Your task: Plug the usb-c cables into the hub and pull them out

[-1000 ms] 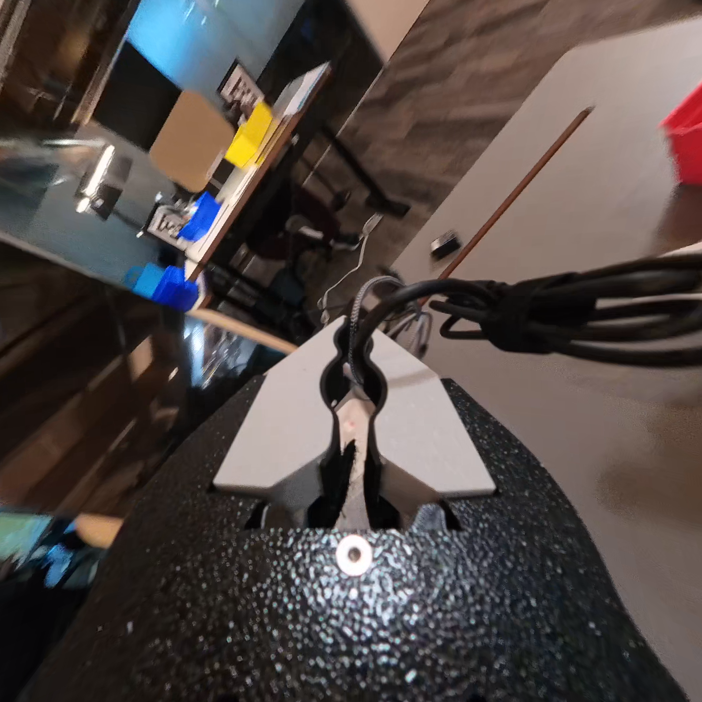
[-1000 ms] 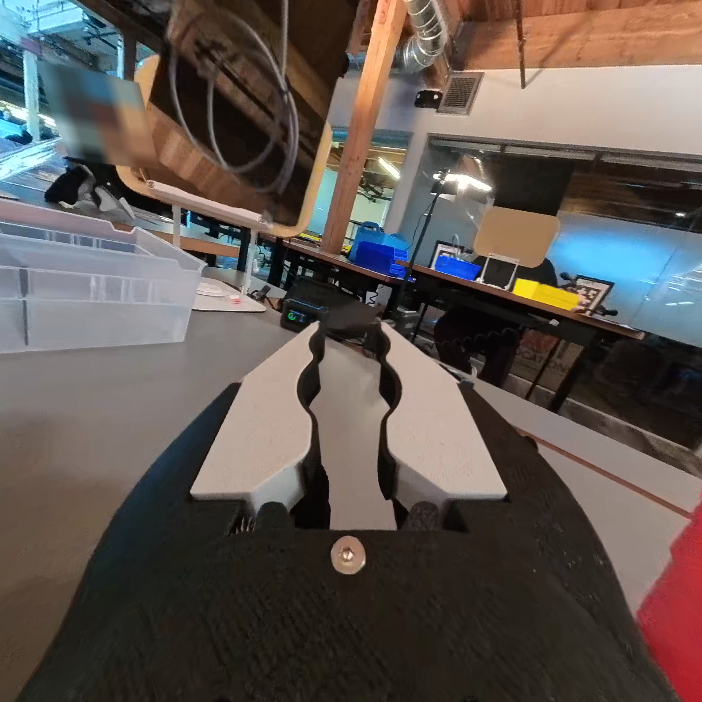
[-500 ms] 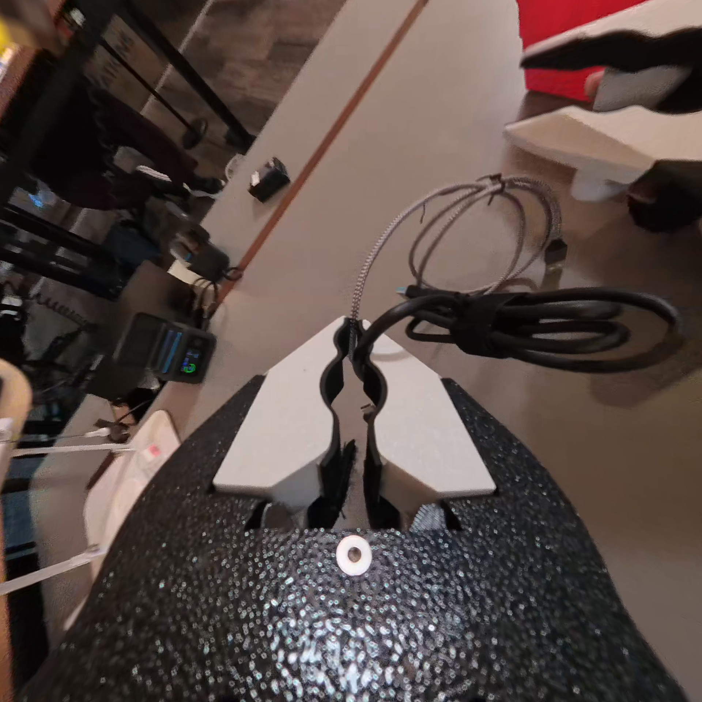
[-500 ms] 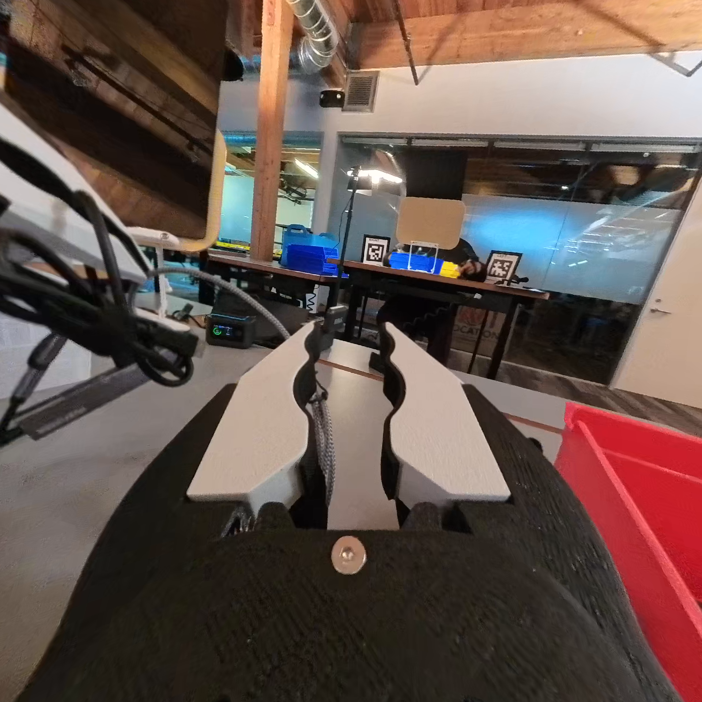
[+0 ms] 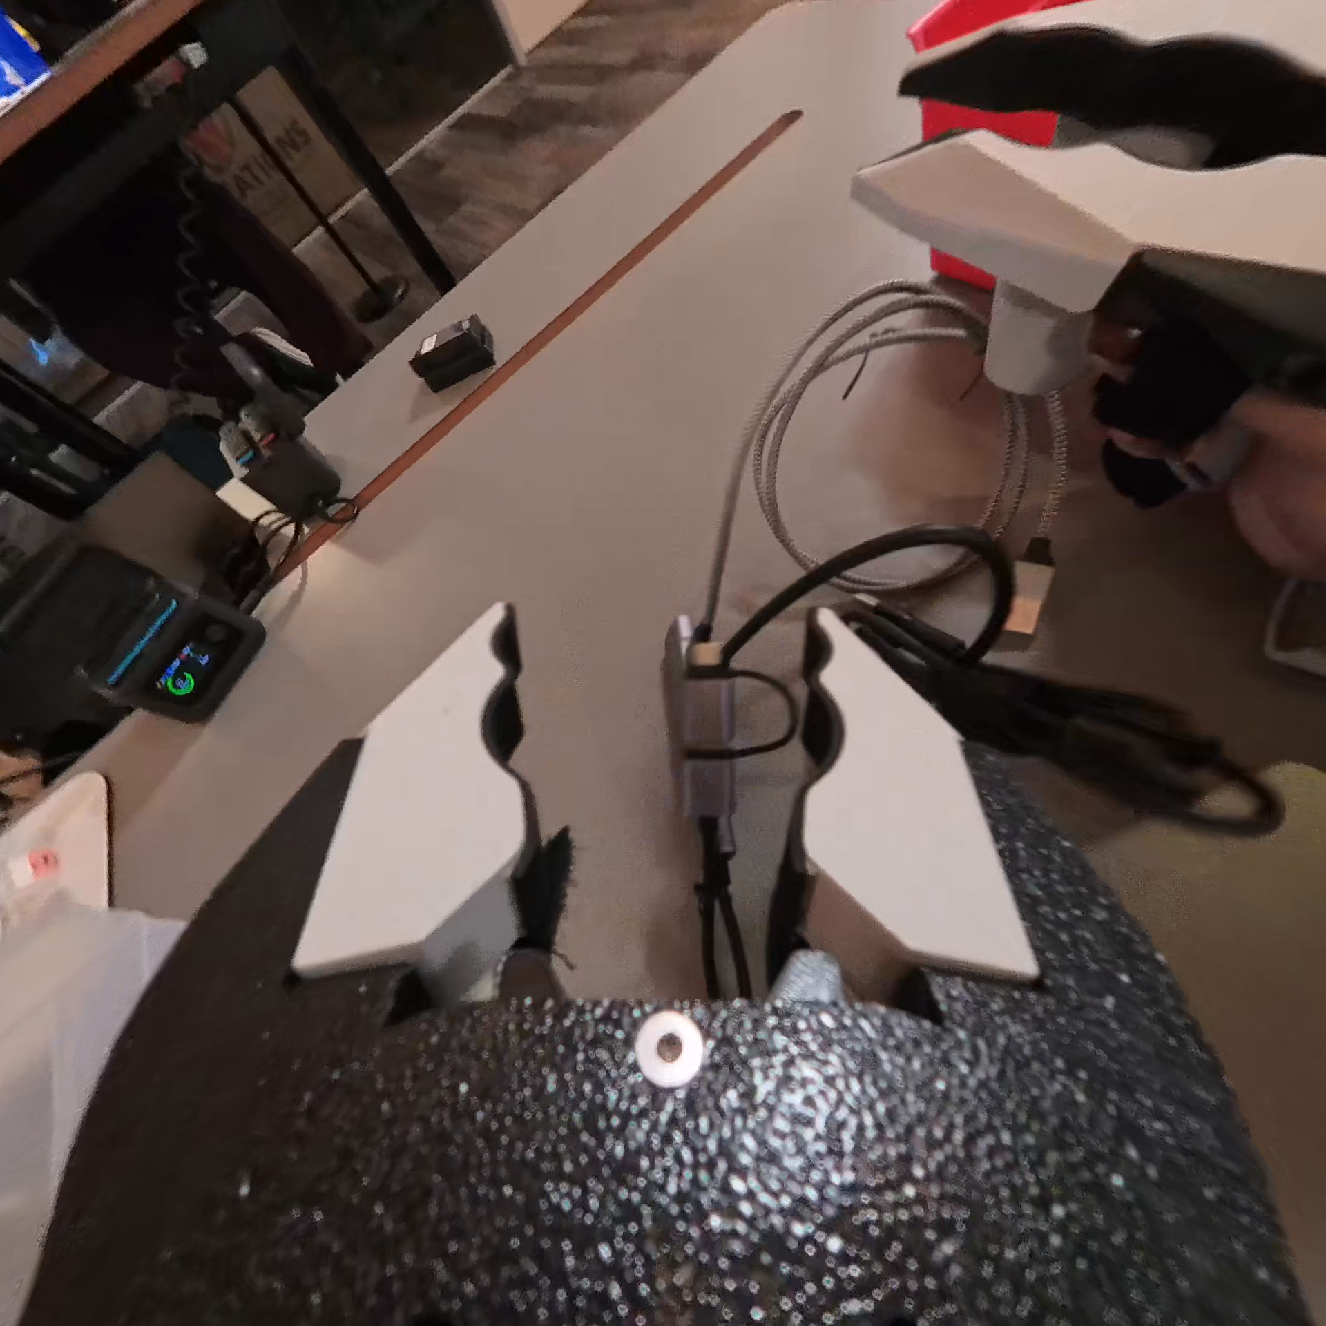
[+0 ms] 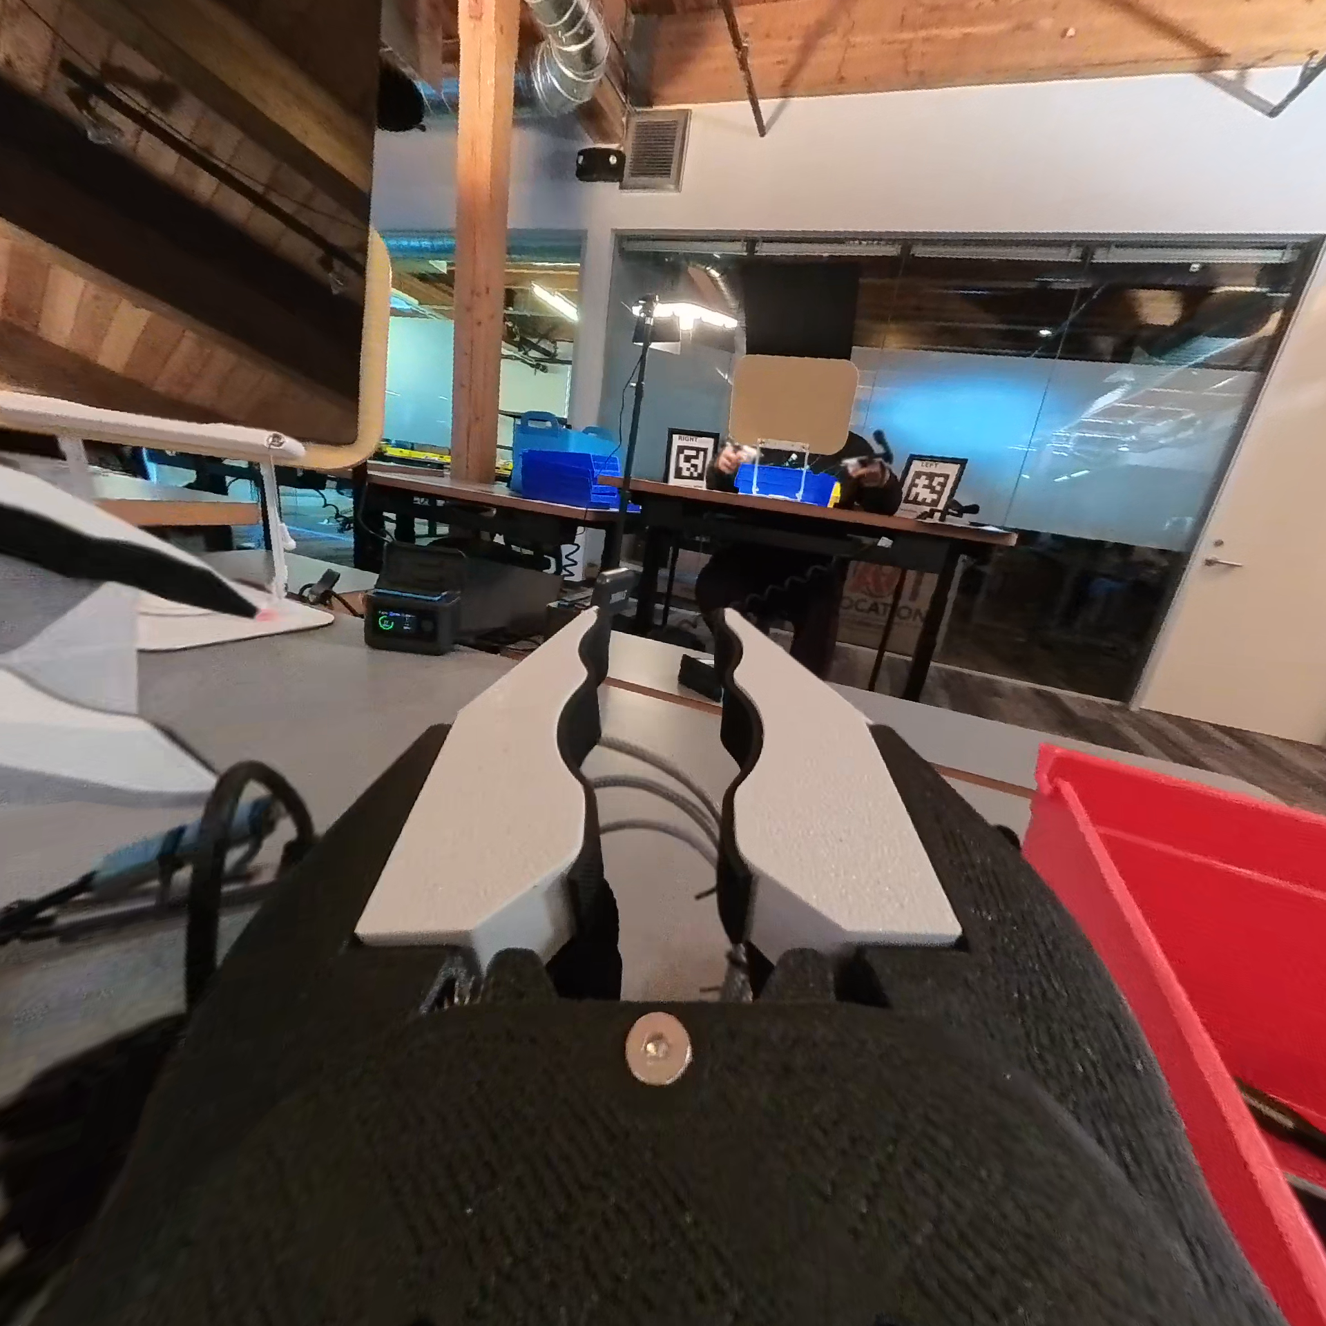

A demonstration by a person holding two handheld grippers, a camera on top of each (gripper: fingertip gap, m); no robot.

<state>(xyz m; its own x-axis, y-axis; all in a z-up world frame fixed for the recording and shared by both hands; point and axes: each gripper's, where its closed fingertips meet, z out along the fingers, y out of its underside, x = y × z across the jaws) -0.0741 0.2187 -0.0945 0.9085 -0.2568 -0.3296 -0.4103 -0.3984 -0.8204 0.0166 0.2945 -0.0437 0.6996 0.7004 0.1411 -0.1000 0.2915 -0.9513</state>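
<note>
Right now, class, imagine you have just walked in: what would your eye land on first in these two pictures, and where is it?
Probably the left claw, spread wide open low over the grey table, with a small grey hub lying between its fingers and cables running from it. Next, the bright red bin at the right claw's side, and the silver braided cable coiled on the table beyond the hub.

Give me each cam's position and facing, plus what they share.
Left wrist view: sits on the left gripper, looks down along its open fingers at the hub on the table; the right gripper shows upper right.
Right wrist view: sits on the right gripper, looks level across the room; own open fingers show.
Shared: braided cable, red bin, power station.
</note>
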